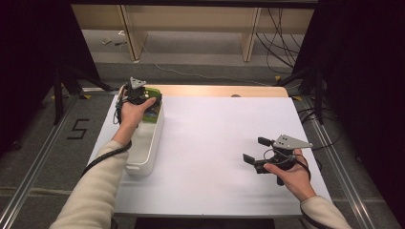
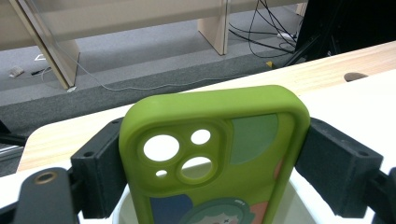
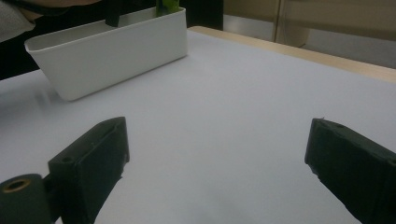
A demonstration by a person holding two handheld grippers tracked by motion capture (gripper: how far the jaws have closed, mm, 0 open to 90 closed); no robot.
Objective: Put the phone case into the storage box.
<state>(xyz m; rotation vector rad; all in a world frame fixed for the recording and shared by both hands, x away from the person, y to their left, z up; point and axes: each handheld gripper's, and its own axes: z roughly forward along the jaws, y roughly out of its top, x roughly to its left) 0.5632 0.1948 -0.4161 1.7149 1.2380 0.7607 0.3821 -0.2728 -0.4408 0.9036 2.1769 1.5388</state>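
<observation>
A: Risk?

B: The case [image 2: 215, 158] could slip from the left gripper [image 1: 139, 95] and miss the bin [image 1: 145, 164]; only its side edges are pinched.

A: Position?

B: Case upright between the closed jaws, over the bin's far end, at the surface's [image 1: 215, 138] far left corner. Right gripper [image 1: 257, 153] gapes wide and empty near the right edge.
</observation>
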